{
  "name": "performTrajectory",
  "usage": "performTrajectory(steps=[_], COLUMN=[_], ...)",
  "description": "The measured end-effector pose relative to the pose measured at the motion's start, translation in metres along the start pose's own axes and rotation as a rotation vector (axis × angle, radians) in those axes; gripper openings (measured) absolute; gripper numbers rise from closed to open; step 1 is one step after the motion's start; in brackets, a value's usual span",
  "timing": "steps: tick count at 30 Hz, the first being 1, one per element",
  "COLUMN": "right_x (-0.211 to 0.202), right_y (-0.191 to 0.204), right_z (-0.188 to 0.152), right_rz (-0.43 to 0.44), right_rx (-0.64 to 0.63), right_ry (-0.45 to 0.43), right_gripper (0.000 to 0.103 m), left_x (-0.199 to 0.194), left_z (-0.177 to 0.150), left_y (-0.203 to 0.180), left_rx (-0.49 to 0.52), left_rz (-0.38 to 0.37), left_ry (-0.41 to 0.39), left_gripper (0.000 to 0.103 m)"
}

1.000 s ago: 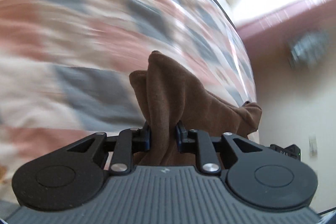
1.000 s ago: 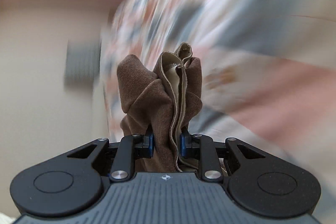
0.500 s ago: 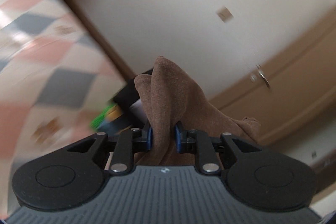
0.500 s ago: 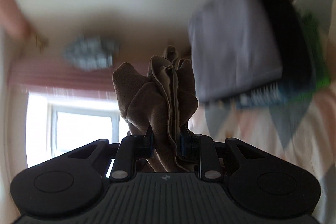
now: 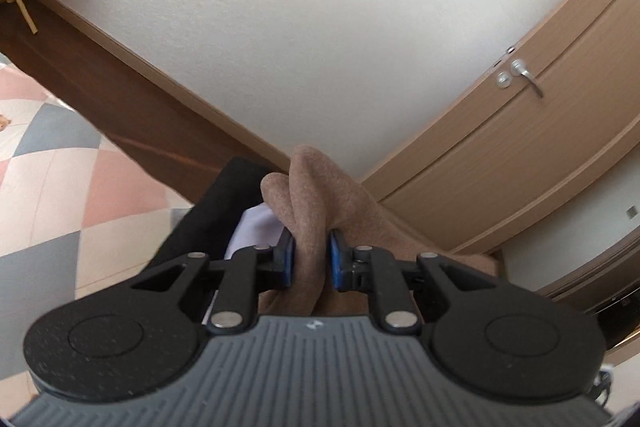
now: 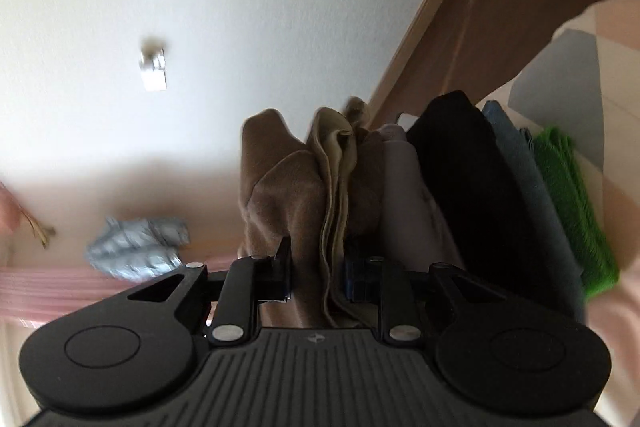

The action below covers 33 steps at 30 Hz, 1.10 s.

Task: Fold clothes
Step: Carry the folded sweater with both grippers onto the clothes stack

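A: What is the left tool point(image 5: 311, 259) doing?

B: It is pinching the brown cloth point(image 5: 320, 195). The two blue pads point(image 5: 287, 259) squeeze a thick fold of it, and the fold sticks up past the tips.

A: And the right tool point(image 6: 316, 277)?

B: It grips the brown cloth point(image 6: 288, 195) too. Here you can see some layers bunched up, with a paler inner side point(image 6: 334, 163) showing between the brown ones.

A: So where is the cloth?

B: Held up between the two tools, close to a stack of folded clothes point(image 6: 500, 195). In the right view the stack sits just beside the cloth. It has a pale piece, a black piece, a blue one and a green one point(image 6: 572, 203).

A: What is under the stack?

B: A bed cover point(image 5: 60, 195) with pink, grey and cream squares.

A: What else is there?

B: A white wall point(image 5: 280, 27), a wooden door point(image 5: 520, 155) with a silver handle point(image 5: 524, 71), and a dark brown floor point(image 5: 120, 95).
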State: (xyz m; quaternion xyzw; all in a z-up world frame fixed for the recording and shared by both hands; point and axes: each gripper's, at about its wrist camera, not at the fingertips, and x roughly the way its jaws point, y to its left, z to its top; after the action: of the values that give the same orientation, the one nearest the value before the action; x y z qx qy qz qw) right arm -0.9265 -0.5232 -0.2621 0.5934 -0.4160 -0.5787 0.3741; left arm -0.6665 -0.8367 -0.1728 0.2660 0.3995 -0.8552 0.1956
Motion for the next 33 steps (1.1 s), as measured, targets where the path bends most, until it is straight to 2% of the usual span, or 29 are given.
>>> performTrajectory(steps=[3, 6, 8, 10, 12, 14, 17, 19, 21, 23, 27, 33], right_x=[-0.002, -0.020, -0.027, -0.030, -0.023, -0.010, 0.020, 0.037, 0.046, 0.045, 0.051, 0.048], right_y=[0.002, 0.026, 0.051, 0.078, 0.092, 0.096, 0.089, 0.074, 0.056, 0.040, 0.024, 0.021], right_z=[-0.003, -0.014, -0.027, -0.054, -0.084, -0.112, -0.138, -0.134, -0.117, -0.109, -0.102, -0.099], right_rz=[-0.031, -0.100, -0.189, -0.299, -0.333, -0.303, -0.345, -0.415, -0.447, -0.433, -0.388, -0.360], right_rx=[-0.120, -0.343, -0.557, -0.827, -1.050, -1.223, -1.437, -1.456, -1.411, -1.412, -1.399, -1.407], right_ry=[0.000, -0.102, -0.223, -0.357, -0.433, -0.450, -0.461, -0.433, -0.373, -0.374, -0.360, -0.379], right_gripper=[0.030, 0.039, 0.042, 0.043, 0.043, 0.043, 0.045, 0.045, 0.045, 0.045, 0.046, 0.048], left_x=[0.024, 0.003, -0.013, -0.025, -0.016, 0.005, 0.038, 0.062, 0.085, 0.100, 0.113, 0.116], left_z=[0.005, 0.007, 0.005, 0.000, -0.011, -0.023, -0.028, -0.026, -0.025, -0.029, -0.041, -0.039], left_y=[0.007, -0.003, -0.023, -0.045, -0.069, -0.087, -0.092, -0.086, -0.073, -0.062, -0.043, -0.053], left_rx=[0.001, 0.050, 0.116, 0.188, 0.296, 0.418, 0.469, 0.459, 0.442, 0.436, 0.394, 0.394], left_rz=[0.015, 0.072, 0.080, 0.064, 0.052, 0.090, 0.106, 0.126, 0.169, 0.189, 0.170, 0.203], left_ry=[0.011, -0.090, -0.181, -0.261, -0.268, -0.270, -0.273, -0.240, -0.196, -0.168, -0.188, -0.185], left_gripper=[0.019, 0.014, 0.014, 0.014, 0.015, 0.015, 0.015, 0.015, 0.014, 0.015, 0.016, 0.016])
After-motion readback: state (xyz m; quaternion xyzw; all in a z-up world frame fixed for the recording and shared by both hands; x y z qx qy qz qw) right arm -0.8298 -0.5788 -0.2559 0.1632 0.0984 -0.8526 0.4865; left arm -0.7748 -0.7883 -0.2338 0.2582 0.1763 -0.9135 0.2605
